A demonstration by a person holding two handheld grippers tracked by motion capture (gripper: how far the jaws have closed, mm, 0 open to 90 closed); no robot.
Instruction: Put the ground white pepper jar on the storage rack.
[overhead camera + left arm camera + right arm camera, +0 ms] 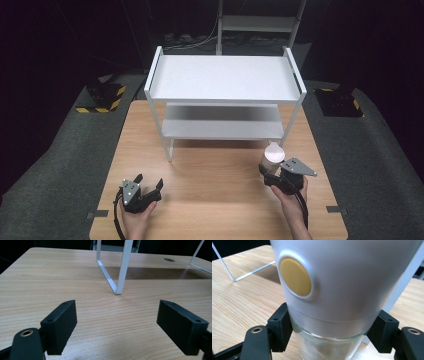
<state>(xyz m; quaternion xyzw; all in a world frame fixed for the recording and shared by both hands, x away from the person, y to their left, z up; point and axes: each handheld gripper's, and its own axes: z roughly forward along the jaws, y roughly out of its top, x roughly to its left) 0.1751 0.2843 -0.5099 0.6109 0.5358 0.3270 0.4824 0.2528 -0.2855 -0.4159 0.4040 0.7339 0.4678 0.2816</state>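
A white grinder (274, 154) with a clear glass base and a round yellow button stands upright at the table's right side, just in front of the rack's right front leg. My right gripper (270, 172) is shut on it. In the right gripper view the grinder (342, 277) sits between the jaws, which press on the glass just below the white top, at my right gripper (332, 330). My left gripper (150, 180) rests low at the table's front left, open with nothing in it. In the left gripper view my left gripper (117, 325) has its jaws wide apart over bare wood.
A white two-tier rack (225, 80) stands at the back middle of the wooden table (215, 195); its left front leg (123, 267) is ahead of my left gripper. Black blocks with yellow stripes (102, 96) lie on the grey floor to either side.
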